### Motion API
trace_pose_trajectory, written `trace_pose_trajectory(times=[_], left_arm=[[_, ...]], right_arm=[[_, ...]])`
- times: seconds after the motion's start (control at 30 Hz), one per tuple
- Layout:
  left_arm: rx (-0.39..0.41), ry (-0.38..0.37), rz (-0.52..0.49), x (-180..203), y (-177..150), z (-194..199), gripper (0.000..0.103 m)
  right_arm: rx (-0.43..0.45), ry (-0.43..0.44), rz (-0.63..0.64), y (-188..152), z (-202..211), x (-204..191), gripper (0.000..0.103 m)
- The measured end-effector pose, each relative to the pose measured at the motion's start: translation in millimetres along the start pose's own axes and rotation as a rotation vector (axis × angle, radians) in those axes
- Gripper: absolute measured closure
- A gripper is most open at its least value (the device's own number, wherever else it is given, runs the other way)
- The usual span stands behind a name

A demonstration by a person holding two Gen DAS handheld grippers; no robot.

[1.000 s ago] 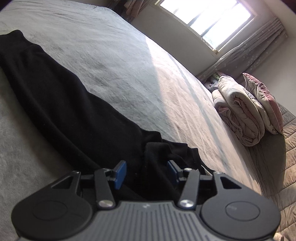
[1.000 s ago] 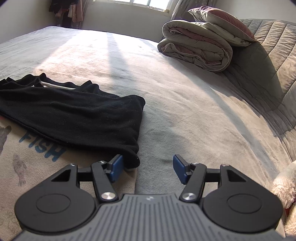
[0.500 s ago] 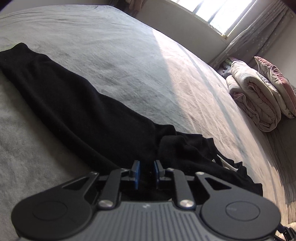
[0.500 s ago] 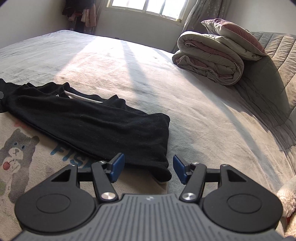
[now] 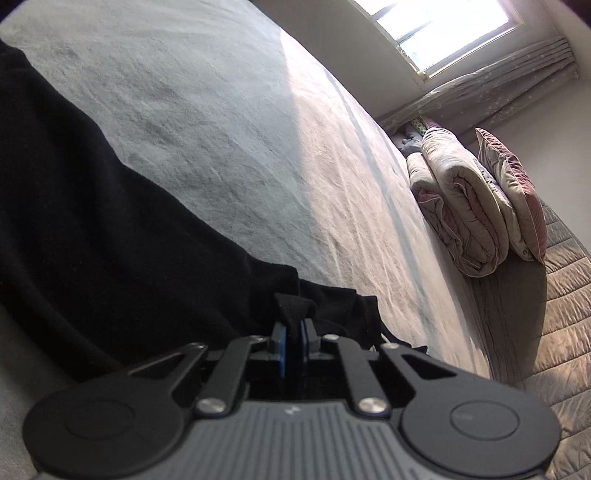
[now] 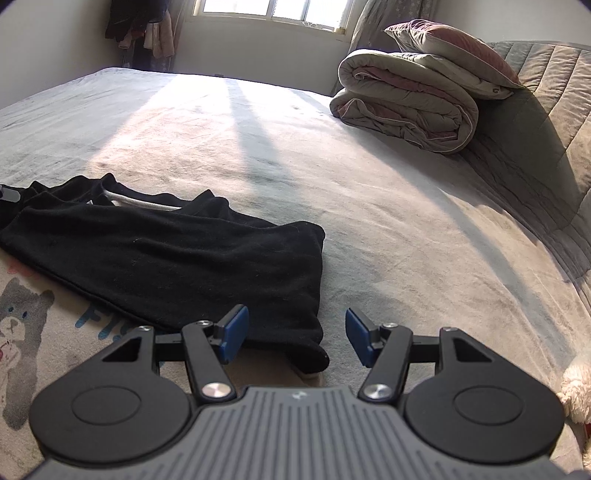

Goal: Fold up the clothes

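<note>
Fabric, soft and matte black, sits pinched between the blue pads of the left gripper (image 5: 293,341): the jaws have just been closing and now stand almost together, clamped on a small raised fold of the black garment (image 5: 110,229). Beyond those fingers the garment runs away to the left as one long dark band, lying flat on the bed (image 5: 221,129), whose grey cover looks short-napped and faintly creased.

The right gripper (image 6: 295,338) holds its two fingers about half apart, gripping nothing. The rounded corner of the garment's knit cloth lies between and just ahead of them, nearer the left finger; whether that pad touches the cloth cannot be told. From there the garment spreads away to the left in gentle wrinkles, with one thin white strip (image 6: 147,203) showing at its far edge. Under it, left of the fingers, lies a pale printed sheet (image 6: 33,332) with a cartoon animal and blue letters.

Farther off to the right, one rolled quilt (image 6: 406,107), puffy and beige-pink, carries one pillow (image 6: 450,55). Farthest away, one bright window (image 6: 273,11) throws sunlight across the bed.
</note>
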State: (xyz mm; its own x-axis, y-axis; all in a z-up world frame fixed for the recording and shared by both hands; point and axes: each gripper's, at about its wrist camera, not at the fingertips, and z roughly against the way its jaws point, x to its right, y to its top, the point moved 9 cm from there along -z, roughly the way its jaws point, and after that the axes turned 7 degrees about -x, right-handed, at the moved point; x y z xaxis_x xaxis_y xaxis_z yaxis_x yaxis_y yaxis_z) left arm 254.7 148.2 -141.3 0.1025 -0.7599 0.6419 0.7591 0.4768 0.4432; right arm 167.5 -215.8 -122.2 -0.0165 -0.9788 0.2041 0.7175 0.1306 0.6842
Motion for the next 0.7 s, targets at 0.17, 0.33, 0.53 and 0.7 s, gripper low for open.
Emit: trace_pose_trajectory(times=[0.17,0.33,0.53,0.7], left_arm=[[0.212,0.216,-0.086,-5.1,7.5,26.5,0.066],[0.137,0.161,-0.017,-14.3,10.4,22.2,0.058],[0.005,0.027,0.052,-6.1,8.4,-4.3,0.080],[0.196,0.100,-0.209,23.1,-1.9,12.5,0.101]], right_arm=[[0.004,0.000,-0.015,1.0,1.8,2.5,0.042],[0.007,0.000,-0.022,1.7,3.4,1.7,0.042],[0.009,0.004,-0.024,2.0,4.3,-0.3,0.042],[0.002,0.001,-0.029,2.3,0.5,2.3,0.042]])
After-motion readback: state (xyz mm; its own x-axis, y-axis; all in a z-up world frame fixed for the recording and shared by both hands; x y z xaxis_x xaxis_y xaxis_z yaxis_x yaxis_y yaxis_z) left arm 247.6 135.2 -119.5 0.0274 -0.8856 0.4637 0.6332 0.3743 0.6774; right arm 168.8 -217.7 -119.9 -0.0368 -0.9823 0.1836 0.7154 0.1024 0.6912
